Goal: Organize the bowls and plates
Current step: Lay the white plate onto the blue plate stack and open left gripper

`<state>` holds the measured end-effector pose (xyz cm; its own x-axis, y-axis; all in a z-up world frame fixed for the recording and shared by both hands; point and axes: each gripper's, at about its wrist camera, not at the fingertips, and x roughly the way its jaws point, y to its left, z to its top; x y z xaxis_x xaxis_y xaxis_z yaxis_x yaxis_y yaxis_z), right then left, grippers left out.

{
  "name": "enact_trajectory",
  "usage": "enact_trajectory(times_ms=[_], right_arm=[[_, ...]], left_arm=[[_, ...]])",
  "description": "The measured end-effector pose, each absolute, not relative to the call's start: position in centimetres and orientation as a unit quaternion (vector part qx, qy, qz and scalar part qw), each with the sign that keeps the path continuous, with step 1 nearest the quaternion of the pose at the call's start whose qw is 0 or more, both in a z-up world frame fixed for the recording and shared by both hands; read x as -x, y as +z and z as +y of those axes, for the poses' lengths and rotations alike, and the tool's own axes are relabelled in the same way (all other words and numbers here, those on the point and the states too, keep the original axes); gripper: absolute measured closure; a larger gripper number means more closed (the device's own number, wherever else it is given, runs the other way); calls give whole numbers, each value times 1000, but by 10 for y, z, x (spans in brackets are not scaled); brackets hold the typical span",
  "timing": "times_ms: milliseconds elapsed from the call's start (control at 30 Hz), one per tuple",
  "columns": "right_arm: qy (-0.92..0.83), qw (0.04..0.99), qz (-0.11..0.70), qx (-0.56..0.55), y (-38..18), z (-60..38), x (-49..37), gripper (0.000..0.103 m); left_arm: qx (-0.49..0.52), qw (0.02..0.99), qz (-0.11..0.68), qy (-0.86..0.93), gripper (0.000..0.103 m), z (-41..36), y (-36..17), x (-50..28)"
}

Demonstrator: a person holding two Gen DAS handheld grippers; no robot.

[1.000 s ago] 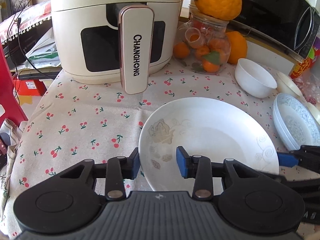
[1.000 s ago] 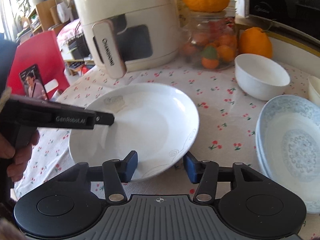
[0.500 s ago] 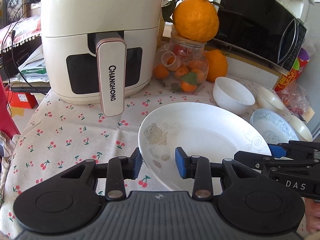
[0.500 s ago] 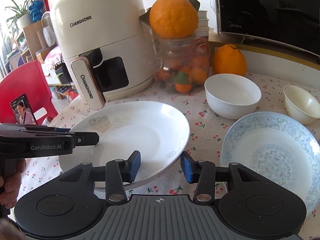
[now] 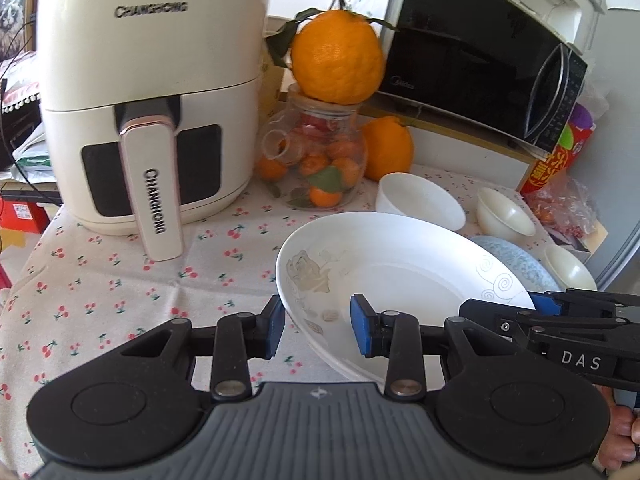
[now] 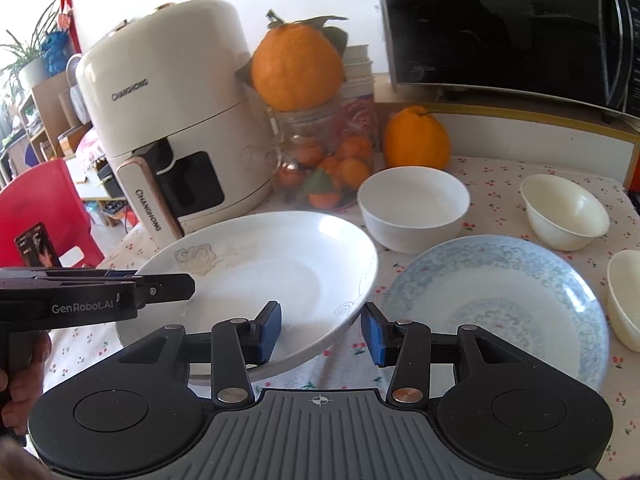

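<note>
Hand-held gripper pair (image 5: 316, 330) (image 6: 320, 332) clamps round glossy white plate (image 5: 400, 272).

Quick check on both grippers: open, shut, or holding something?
Left gripper: shut on the white plate, gripping its rim at one side.
Right gripper: shut on the opposite rim of the same plate after closing further.

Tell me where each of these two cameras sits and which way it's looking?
Left wrist: sits on the left gripper, looks forward and down at the white plate; a hand shows.
Right wrist: sits on the right gripper, looks over the plate's opposite rim; a hand shows.
Shared: plate, air fryer, blue patterned plate, each other's gripper.
</note>
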<state>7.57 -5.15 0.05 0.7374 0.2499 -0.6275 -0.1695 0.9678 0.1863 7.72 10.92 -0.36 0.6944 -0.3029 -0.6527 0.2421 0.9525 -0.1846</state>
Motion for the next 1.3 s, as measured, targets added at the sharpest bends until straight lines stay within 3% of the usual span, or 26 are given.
enact_trajectory(times_ms=[733,1300], right_arm=[[36,934,346,-86,0,-149,-63,60],[5,921,382,-78,-14,-173,-56,60]], left_arm=[[7,904,367,-221,70,14,-12,-79],[-33,892,385,-233,70,-19,-30,-77]])
